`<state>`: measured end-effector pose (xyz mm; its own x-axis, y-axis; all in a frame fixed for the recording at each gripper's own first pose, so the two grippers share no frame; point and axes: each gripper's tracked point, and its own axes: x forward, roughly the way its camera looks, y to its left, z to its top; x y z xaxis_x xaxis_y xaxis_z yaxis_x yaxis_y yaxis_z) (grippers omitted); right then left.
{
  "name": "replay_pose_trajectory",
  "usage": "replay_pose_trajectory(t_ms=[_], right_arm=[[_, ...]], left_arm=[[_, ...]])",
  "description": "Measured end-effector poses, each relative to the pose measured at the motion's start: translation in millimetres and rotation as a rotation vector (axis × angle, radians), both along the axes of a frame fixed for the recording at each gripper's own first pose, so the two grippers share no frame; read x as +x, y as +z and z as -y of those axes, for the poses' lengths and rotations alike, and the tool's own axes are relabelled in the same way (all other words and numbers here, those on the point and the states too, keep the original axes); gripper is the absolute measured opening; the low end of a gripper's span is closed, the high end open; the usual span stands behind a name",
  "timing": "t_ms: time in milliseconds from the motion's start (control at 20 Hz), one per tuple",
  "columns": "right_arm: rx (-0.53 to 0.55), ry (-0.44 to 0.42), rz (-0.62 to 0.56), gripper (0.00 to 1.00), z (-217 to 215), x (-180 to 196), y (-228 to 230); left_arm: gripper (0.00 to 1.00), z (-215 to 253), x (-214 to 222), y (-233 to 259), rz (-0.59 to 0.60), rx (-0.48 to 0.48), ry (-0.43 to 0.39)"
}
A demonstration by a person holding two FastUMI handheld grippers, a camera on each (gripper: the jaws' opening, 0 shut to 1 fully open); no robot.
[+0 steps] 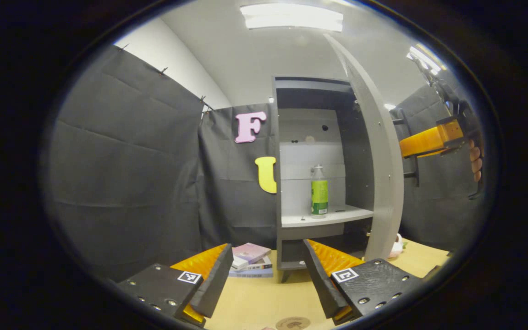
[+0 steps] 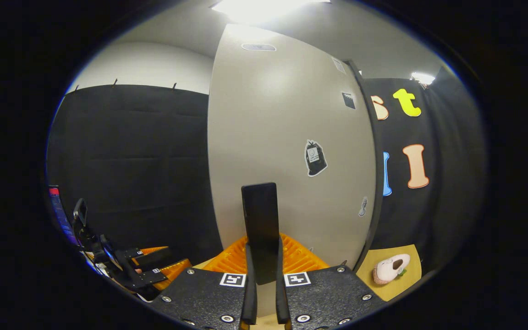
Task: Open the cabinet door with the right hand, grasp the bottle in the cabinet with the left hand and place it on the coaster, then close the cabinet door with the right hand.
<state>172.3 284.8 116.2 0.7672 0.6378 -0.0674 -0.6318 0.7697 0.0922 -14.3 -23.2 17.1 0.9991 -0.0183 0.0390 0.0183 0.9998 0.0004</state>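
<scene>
Cabinet (image 1: 321, 174): tall grey unit at the back of the worktop (image 1: 255, 298), standing open. Upper and middle shelves bare in the left gripper view; lower space dark, contents not readable.

Cabinet door (image 1: 381, 183): swung out on the cabinet's right side, seen nearly edge-on in the left gripper view. In the right gripper view its broad pale face (image 2: 287, 137) stands close ahead, with small dark stickers on it.

Right tongs (image 2: 264, 275): pressed together on the door's dark handle (image 2: 260, 224), which stands up between the two fingers. From the left gripper view, the same tool shows at the far side of the door (image 1: 433, 140), with a person's hand (image 1: 475, 160) behind it.

Left tongs (image 1: 264, 275): spread wide, nothing between them, low over the worktop and well apart from the cabinet, aimed at the opening.

Books (image 1: 250, 260): small stack on the worktop, left of the cabinet foot.

Bottle (image 1: 319, 191): upright on the middle shelf, green label, clear top, toward the shelf's front.

Coaster (image 1: 293, 323): round brown disc on the worktop, right at the bottom of the left gripper view, between the left fingers.

Small plush toy (image 2: 390, 268) on the worktop beyond the door.

Judgement: door-opening looks done or nearly so; the bottle is untouched. Next is the left reach, which calls for rising to shelf height, going straight in with fingers either side of the label, clear of the door edge, while the right keeps the door held out.
</scene>
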Motion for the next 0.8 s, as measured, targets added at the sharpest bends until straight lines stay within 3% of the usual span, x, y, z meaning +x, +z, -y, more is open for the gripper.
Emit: replay_pose_trajectory(t_ms=[100, 250, 300, 450, 500, 550, 800], right_arm=[[0.004, -0.008, 0.001, 0.16, 11, -2, 1], [0.006, -0.024, 0.003, 0.16, 28, -5, 1], [0.007, -0.029, 0.003, 0.16, 34, -6, 0], [0.013, -0.054, 0.009, 0.17, 52, -8, 1], [0.014, -0.064, 0.012, 0.17, 58, -8, 1], [0.016, -0.072, 0.017, 0.17, 64, -8, 1], [0.035, -0.114, 0.033, 0.17, 94, -4, 1]], left_arm=[[0.87, 16, 4, 0, 0.004, 0.0, -0.021], [0.87, 37, 7, 2, 0.005, 0.0, -0.049], [0.92, 44, 7, 3, 0.006, 0.0, -0.057], [0.92, 63, 9, 6, 0.01, 0.002, -0.077], [0.87, 70, 10, 5, 0.012, 0.002, -0.082], [0.92, 76, 10, 6, 0.013, 0.002, -0.088], [0.92, 103, 12, 5, 0.009, 0.008, -0.1]])
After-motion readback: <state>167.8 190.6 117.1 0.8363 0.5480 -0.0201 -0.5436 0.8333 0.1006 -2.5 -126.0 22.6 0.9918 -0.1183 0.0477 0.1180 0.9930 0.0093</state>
